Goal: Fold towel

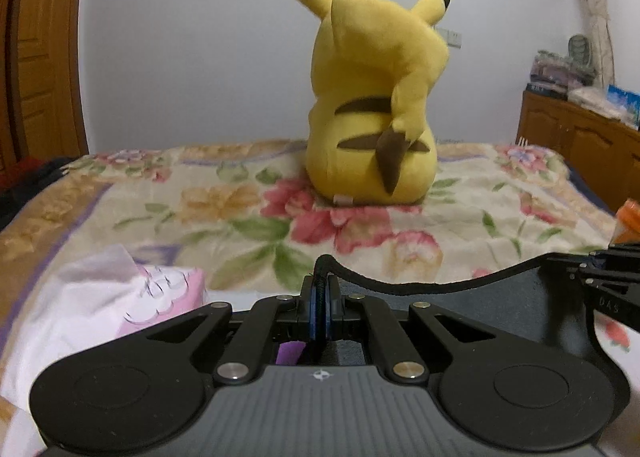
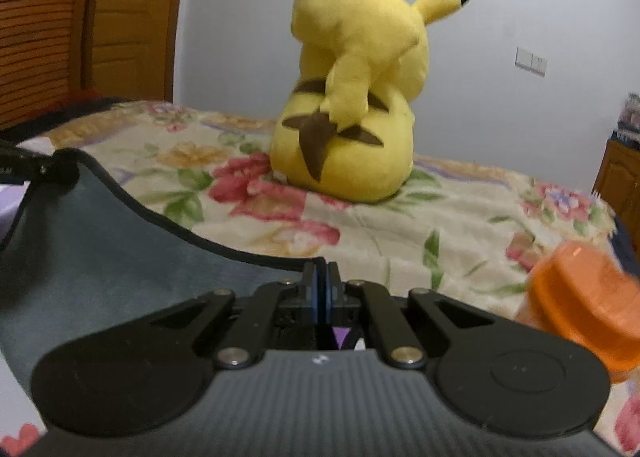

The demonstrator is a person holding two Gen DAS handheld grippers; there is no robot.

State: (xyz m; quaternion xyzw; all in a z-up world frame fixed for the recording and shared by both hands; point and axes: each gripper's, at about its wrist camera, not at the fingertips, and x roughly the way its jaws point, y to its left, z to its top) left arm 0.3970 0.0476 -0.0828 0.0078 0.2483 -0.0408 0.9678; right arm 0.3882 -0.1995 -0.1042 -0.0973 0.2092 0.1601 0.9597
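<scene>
The grey towel (image 2: 92,225) is held raised above the floral bedspread (image 1: 460,217), its black-trimmed edge clamped between the closed fingers of the left gripper (image 1: 321,293) and the right gripper (image 2: 320,283). If the two corners are not kept level, a crooked fold can be made; the orange container (image 2: 580,297) could be knocked.

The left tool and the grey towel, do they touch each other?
Touching. In the left wrist view, the left tool is shut on the black edge of the grey towel.
</scene>
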